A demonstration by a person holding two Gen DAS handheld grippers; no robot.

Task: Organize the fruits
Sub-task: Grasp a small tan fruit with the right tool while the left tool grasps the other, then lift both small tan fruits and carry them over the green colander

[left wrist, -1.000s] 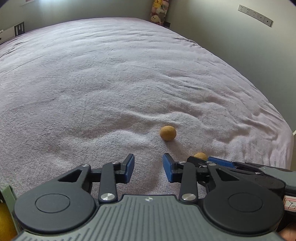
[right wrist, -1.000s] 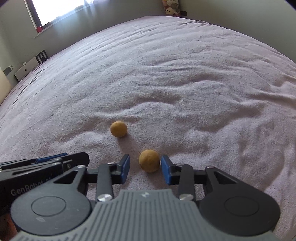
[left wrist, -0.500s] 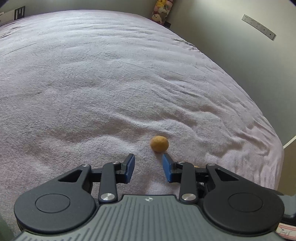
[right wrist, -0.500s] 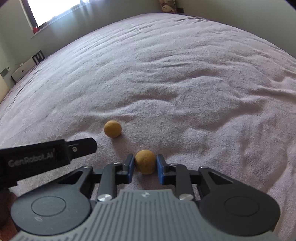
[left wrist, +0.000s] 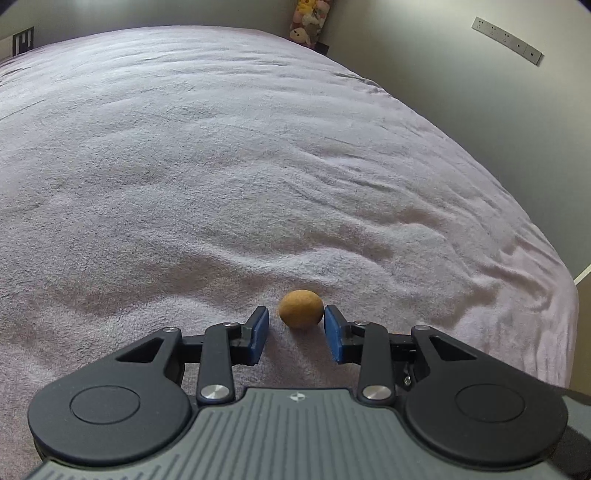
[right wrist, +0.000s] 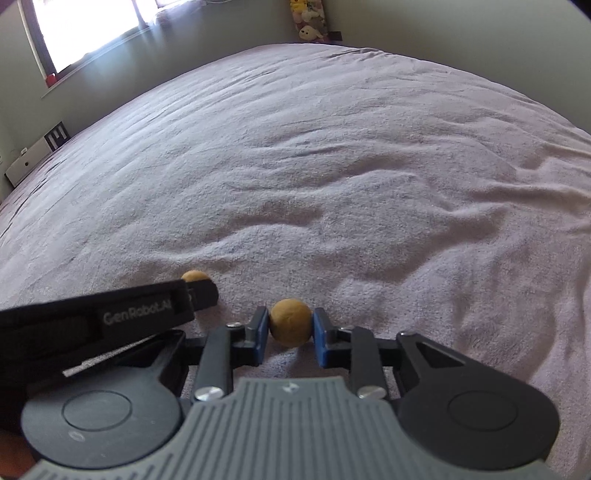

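Two small round tan fruits lie on a pale mauve blanket. In the left wrist view one fruit (left wrist: pixel 300 308) rests on the blanket between the tips of my left gripper (left wrist: pixel 295 316). That gripper is open: the fruit sits close to the right pad, with a gap on the left. In the right wrist view my right gripper (right wrist: pixel 290 320) is shut on the other fruit (right wrist: pixel 290 325), both blue pads pressing its sides. A black finger (right wrist: pixel 201 293) of the left gripper reaches in from the left there, and it half hides the first fruit (right wrist: pixel 194 276).
The blanket (left wrist: pixel 221 166) covers a wide bed with soft wrinkles. Its edge (left wrist: pixel 554 295) drops off at the right. Plush toys (right wrist: pixel 308 22) stand in the far corner. A window (right wrist: pixel 92 29) and a white box (right wrist: pixel 29 162) are at the far left.
My right gripper's jaws closed onto the nearer fruit. My left gripper moved forward and right until the other fruit came between its fingertips.
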